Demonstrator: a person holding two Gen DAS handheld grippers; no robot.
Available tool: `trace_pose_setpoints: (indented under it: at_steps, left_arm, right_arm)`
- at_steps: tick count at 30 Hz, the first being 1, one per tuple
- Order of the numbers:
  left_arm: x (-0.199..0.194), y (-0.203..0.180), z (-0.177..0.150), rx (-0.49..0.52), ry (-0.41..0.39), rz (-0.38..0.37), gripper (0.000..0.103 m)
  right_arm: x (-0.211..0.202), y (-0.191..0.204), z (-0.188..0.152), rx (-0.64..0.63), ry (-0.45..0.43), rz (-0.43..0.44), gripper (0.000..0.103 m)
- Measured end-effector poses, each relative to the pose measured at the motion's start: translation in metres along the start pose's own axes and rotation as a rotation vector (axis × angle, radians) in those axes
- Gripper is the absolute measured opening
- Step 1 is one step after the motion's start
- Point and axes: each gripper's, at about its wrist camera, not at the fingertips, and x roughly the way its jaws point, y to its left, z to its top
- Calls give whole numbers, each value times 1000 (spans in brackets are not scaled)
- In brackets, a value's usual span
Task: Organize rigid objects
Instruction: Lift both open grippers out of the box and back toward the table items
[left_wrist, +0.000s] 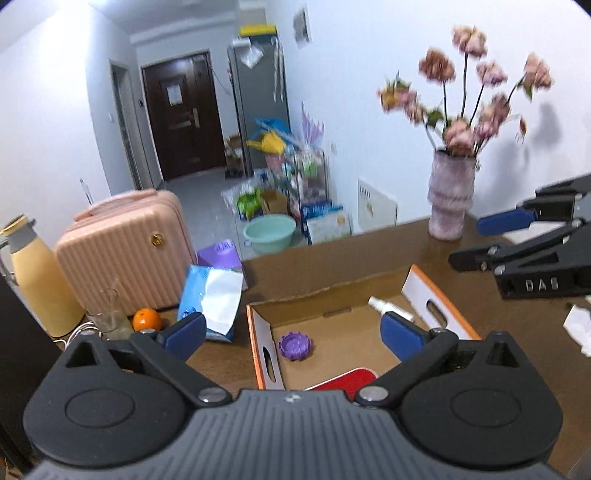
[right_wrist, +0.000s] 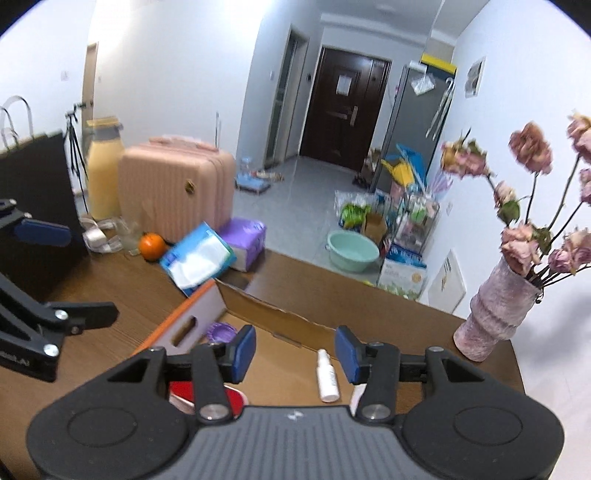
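Both tools hover above an open cardboard box (left_wrist: 332, 295) on the brown tabletop (left_wrist: 517, 332). The left hand-held gripper (left_wrist: 291, 334) has its jaws spread wide with nothing between them; the right hand-held gripper (right_wrist: 295, 350) stands partly open and also carries nothing.

The box already holds a purple ridged cap (left_wrist: 295, 345) near its left wall, a small white spray bottle (right_wrist: 328, 380) lying on its side toward the right, and a red flat item (left_wrist: 347, 378), partly hidden by the tool bodies. The placing appears done, so the step in hand is probably pulling clear or going for another piece. Doing that well likely means rising straight clear of the orange-edged box walls and steering wide of the vase of dried flowers (right_wrist: 495, 310) just beside the box, which could tip easily.
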Motion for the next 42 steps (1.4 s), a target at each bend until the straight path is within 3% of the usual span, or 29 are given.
trace_pose_setpoints:
  at_steps: [10,18,23,27,30,36,42]
  left_arm:
    - [-75,-5,-63,-26,-190,41,103]
    - [-99,-10,-127,-86,-194,12,103]
    - [-136,-16,-164,-116,-287,15,103]
    - [-163,-32,-196,-76,-368,-20,103]
    - [-172,-48,-221,-32,-411,-22,103]
    - [-179,-74,-258,2,-467,-4,103]
    - [-163,-81,-280,-18,-388,-34,103]
  right_arm:
    - [-82,28,-48,75,-189,27,60]
    - [-117,49,-110,122,-305,23,63]
    - [-138,64,-147,143,-357,19,75]
    - [-157,68,-178,188,-396,40,84]
    - [-164,72,-206,215,-405,39,84]
    - [-172,94,-265,196,-392,-61,90]
    - [-163,106,-305,185,-301,-85,91]
